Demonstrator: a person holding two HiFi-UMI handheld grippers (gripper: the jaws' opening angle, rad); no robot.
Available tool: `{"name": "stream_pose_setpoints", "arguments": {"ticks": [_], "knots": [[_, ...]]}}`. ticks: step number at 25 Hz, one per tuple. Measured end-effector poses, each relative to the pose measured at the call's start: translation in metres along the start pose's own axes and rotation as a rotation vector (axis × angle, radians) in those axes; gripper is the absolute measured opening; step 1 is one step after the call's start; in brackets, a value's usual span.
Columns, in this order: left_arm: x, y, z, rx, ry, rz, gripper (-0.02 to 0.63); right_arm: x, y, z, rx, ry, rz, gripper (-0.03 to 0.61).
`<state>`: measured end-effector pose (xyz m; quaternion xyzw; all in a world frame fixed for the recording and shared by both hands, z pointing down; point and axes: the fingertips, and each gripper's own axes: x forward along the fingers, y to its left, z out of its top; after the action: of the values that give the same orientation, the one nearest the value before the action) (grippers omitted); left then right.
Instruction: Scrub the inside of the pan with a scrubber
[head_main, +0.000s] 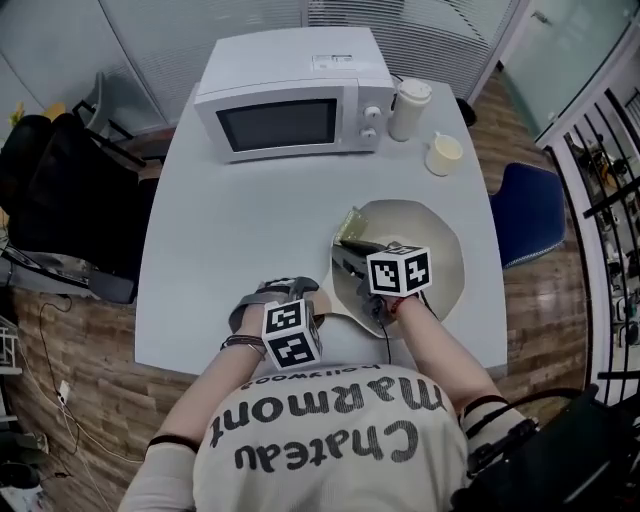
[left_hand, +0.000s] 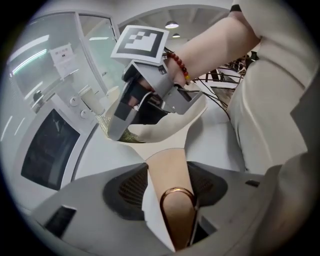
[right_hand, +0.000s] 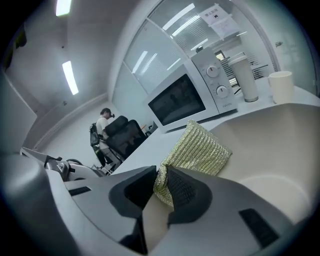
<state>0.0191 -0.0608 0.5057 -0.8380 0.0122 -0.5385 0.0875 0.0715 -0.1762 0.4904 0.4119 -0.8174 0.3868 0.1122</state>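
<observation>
Left gripper (left_hand: 165, 187): closed on the tan handle (left_hand: 167, 167) of the pan (head_main: 445, 255), at the end with the copper ring (left_hand: 176, 192).
Right gripper (right_hand: 160, 190): clamped on one corner of the gold mesh scrubber (right_hand: 200, 147).
Scrubber: stood inside the pan, by its far-left wall.
Pan: cream inside, sat on the pale worktop (head_main: 230, 240) near the front right edge.
Behind: white microwave (head_main: 290, 95), with a tall container (head_main: 408, 108) and a cup (head_main: 444, 154) beside it.
</observation>
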Motion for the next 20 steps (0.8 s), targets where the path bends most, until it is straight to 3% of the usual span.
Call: {"name": "stream_pose_setpoints", "arguments": {"ticks": [4, 9, 16, 20], "knots": [[-0.002, -0.001, -0.002, -0.006, -0.001, -0.003, 0.233, 0.005, -0.014, 0.005, 0.013, -0.01, -0.019, 0.067], [-0.005, -0.004, -0.004, -0.013, -0.005, -0.007, 0.233, 0.01, -0.03, 0.001, 0.103, -0.018, -0.026, 0.067], [-0.002, 0.001, -0.001, -0.038, -0.015, -0.016, 0.233, 0.008, -0.052, 0.013, 0.065, -0.012, -0.051, 0.067], [-0.001, 0.001, -0.002, -0.035, -0.006, -0.007, 0.233, 0.001, -0.071, 0.023, 0.083, -0.036, -0.111, 0.067]]}}
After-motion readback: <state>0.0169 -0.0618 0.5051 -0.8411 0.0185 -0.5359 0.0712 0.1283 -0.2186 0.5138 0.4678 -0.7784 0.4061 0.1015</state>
